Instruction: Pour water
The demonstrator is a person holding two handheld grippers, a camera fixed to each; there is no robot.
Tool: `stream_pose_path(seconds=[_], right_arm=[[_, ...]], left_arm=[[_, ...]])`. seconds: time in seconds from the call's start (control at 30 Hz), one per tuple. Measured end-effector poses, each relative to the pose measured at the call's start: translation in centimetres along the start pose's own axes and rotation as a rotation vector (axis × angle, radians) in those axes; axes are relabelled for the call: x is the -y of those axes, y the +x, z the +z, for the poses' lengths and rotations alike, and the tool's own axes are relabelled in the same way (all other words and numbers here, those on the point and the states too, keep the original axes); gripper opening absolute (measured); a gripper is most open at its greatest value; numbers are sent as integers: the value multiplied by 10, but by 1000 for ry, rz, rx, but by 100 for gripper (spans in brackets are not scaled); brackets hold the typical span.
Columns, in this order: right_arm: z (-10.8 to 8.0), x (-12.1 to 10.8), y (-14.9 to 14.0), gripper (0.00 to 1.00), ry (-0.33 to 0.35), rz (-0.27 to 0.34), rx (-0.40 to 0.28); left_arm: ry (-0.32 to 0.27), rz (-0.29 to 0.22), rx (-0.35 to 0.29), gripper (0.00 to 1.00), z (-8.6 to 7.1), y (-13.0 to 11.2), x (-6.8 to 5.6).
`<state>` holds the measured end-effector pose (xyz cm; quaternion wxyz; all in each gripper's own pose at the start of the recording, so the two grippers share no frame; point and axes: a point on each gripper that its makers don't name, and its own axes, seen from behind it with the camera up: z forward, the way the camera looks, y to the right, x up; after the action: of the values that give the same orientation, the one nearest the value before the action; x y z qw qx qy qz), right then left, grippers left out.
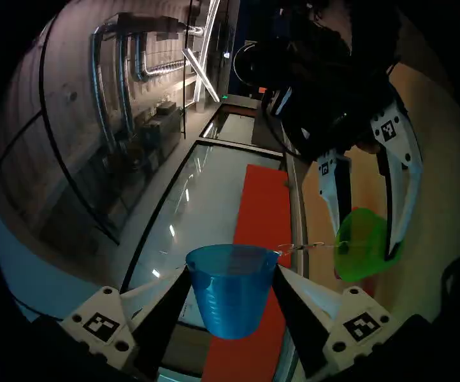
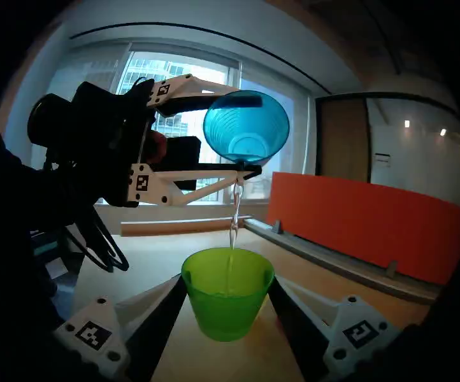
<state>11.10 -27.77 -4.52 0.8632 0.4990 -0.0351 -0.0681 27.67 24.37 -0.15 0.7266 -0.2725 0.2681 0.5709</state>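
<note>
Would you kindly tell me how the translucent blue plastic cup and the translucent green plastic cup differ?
The translucent blue plastic cup is tipped over, pouring; the translucent green plastic cup stands upright, catching the water. Blue is held higher by the left gripper, green lower by the right gripper. Both are tapered tumblers.

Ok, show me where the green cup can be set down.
Bare tabletop lies between the green cup and the orange divider, and left toward the window ledge. Crowded above: the blue cup in the left tool pours there.
</note>
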Motion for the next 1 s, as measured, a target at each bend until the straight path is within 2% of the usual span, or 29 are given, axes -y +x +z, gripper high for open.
stream_pose_path(seconds=[0.67, 1.0], right_arm=[[0, 2, 5, 90, -1, 1, -10], [-1, 1, 6, 90, -4, 1, -13]], left_arm=[[-3, 70, -1, 86, 4, 4, 4], [3, 114, -9, 86, 7, 8, 11]])
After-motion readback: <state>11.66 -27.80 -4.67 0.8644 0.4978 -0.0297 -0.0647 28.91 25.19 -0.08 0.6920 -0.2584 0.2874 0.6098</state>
